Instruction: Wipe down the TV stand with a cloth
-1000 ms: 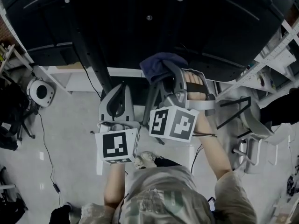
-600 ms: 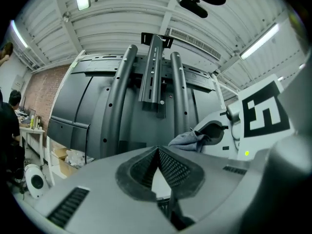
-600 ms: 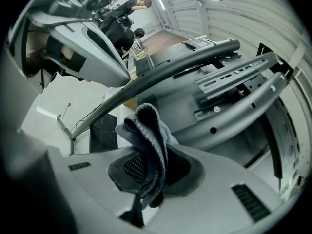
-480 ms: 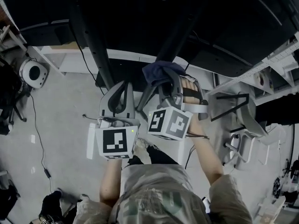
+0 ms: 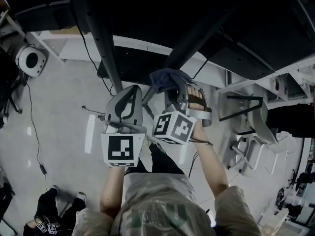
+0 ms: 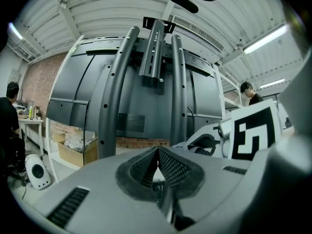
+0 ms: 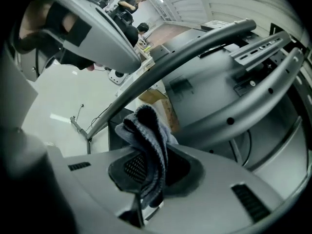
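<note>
Right gripper view shows the right claw (image 7: 151,165) clamped on a dark blue-grey knitted cloth (image 7: 146,130), whose folded bulk stands up out of the jaws at centre frame. Just above it, a curved tube of the dark grey metal TV stand (image 7: 195,45) crosses from lower left to upper right. The cloth sits close under that tube, but I cannot tell whether they touch. Pale floor (image 7: 48,106) fills the left of the frame behind.

In the head view, a second ago the cloth sat against the lower edge of the big black TV panel (image 5: 246,14) in the upper part of the frame. Now it lies at centre frame beside the slanting post, below the white ledge (image 5: 138,44). The whole scene has slid upward, so the person seems to have drawn back or dropped lower. I judge that a pass high on the stand is over and the cloth is being brought to a lower stretch of the frame. Wiping looks to be under way but not finished.

The left claw (image 6: 157,152) has its jaws together on nothing. It points at the stand's upright tubes in the middle of its frame, apart from the cloth.
</note>
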Demonstrator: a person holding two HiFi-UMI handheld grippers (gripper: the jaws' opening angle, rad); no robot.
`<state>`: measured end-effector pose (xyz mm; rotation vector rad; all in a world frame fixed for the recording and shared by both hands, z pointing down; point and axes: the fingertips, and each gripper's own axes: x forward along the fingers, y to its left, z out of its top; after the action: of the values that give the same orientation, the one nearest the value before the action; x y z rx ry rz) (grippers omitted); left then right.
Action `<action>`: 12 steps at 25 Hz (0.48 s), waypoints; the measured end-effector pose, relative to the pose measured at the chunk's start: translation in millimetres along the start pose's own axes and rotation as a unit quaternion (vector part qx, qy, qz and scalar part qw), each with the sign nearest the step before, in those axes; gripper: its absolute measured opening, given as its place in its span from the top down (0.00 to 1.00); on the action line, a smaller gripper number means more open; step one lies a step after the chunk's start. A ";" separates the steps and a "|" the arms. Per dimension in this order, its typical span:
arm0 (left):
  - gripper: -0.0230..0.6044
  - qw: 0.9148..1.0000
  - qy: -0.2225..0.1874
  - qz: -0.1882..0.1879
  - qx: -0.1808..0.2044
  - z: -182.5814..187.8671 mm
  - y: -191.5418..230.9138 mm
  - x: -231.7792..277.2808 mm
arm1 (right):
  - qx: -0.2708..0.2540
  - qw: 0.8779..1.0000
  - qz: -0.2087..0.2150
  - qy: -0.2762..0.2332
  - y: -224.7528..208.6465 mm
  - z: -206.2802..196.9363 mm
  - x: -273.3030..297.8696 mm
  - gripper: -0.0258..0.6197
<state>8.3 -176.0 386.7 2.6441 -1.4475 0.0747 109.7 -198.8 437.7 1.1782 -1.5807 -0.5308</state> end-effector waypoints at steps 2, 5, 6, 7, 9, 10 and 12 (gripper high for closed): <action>0.94 1.000 0.009 -0.001 -0.001 -9.9 -1.0 -1.4 | 0.000 1.000 0.011 0.005 14.7 -9.9 9.1 0.87; 0.94 1.000 0.022 0.002 -0.008 -25.3 -0.5 -2.2 | -0.001 1.000 0.026 0.011 35.8 -22.6 22.6 0.87; 0.94 1.000 0.023 0.004 -0.011 -29.1 0.1 -2.3 | -0.001 0.999 0.032 0.013 42.9 -25.5 26.3 0.87; 0.94 1.000 0.026 0.006 -0.012 -33.7 0.8 -2.4 | -0.002 0.999 0.038 0.014 50.2 -28.3 30.0 0.87; 0.94 0.999 0.034 0.009 -0.013 -44.2 2.1 -1.9 | -0.005 0.998 0.052 0.017 64.9 -34.7 38.3 0.87; 0.94 0.999 0.035 0.009 -0.016 -48.0 2.3 -1.0 | -0.005 0.998 0.060 0.018 72.1 -38.2 42.4 0.87; 0.94 0.999 0.039 0.008 -0.020 -55.0 1.4 0.4 | -0.007 0.997 0.073 0.021 85.7 -45.5 49.5 0.87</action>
<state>8.4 -169.7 441.3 2.5675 -1.4303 0.1460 116.7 -196.5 546.4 1.0489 -1.6096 -0.4182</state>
